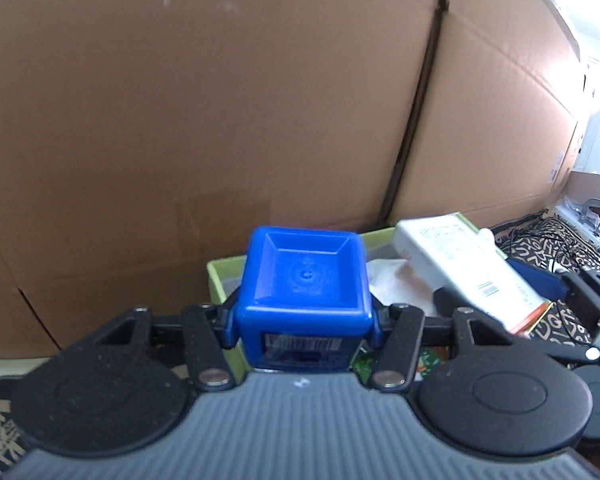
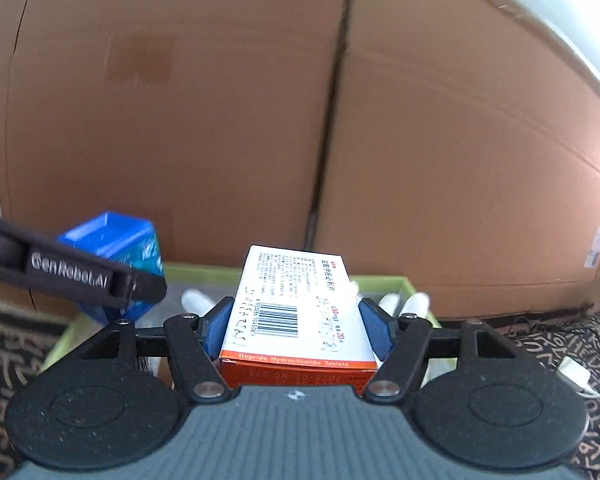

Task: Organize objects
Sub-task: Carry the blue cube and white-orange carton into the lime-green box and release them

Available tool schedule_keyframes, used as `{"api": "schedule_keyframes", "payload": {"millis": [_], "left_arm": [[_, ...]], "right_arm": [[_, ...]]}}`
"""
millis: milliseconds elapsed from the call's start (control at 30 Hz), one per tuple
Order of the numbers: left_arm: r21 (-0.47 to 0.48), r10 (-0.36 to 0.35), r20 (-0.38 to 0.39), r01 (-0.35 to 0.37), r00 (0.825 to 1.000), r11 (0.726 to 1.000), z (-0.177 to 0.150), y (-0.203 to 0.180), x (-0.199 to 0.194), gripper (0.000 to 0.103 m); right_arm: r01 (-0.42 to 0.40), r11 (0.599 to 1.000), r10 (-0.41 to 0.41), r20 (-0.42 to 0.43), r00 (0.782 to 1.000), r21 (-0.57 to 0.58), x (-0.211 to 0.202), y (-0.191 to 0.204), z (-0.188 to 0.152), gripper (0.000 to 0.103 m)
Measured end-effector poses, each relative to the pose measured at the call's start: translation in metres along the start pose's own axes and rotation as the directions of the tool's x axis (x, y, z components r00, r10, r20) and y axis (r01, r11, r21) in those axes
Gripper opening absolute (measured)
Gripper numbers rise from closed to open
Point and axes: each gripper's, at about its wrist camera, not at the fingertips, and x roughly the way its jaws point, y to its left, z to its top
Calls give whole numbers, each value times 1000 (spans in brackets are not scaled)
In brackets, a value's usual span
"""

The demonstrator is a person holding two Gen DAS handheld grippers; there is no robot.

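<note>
My left gripper (image 1: pixel 304 328) is shut on a blue square plastic container (image 1: pixel 304 280) with a barcode label, held above the light green tray (image 1: pixel 220 276). It also shows in the right wrist view (image 2: pixel 112 240), with the left gripper's arm (image 2: pixel 72 272) across it. My right gripper (image 2: pixel 296 328) is shut on a white and orange medicine box (image 2: pixel 296 304), held over the same tray (image 2: pixel 384 280). That box shows at the right in the left wrist view (image 1: pixel 468 264).
Large brown cardboard boxes (image 1: pixel 220 100) stand close behind the tray and fill the background. White items (image 2: pixel 412 300) lie in the tray. A dark patterned cloth (image 2: pixel 560 344) covers the surface, with a white cable (image 2: pixel 580 376) at the right.
</note>
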Motion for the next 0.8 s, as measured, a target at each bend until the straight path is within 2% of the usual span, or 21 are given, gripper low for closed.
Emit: {"api": "schedule_keyframes", "payload": {"millis": [133,300,333,367,433,467,500,700,800], "left_arm": [[38,-13,-15,13,1000,999,-6,-7,13,55],[54,-23,0,23,1000,998,-11,-16,20,58],[54,-31,2,31,1000,998,-10,-10,19,61],[51,-36,9,36,999,998,-10,-11,15,65],[42,-40,46,38,998,998,-10,-7,-1,100],[39,-33,80,30,996,999,-10,-6,-9,103],[43,-26,115,21,993,999,-9,-5,-18,103],[68,-24,183,12,983,998,-9,-5,-73,103],[54,-2,186,-8,983,999,-19,-5,-103,103]], "right_arm": [[-10,986,1,-58,998,-166,22,19,-12,70],[-12,989,4,-54,999,-149,28,15,-12,70],[-11,989,3,-50,999,-149,28,15,-12,70],[-12,989,6,-45,999,-148,28,14,-13,71],[-13,990,8,-38,999,-141,27,10,-12,78],[-9,990,4,-34,999,-137,26,8,-11,84],[-4,991,1,-28,1000,-136,23,6,-10,86],[35,994,-30,56,998,-106,-19,-1,1,95],[37,997,-33,63,997,-62,-56,1,0,99]]}}
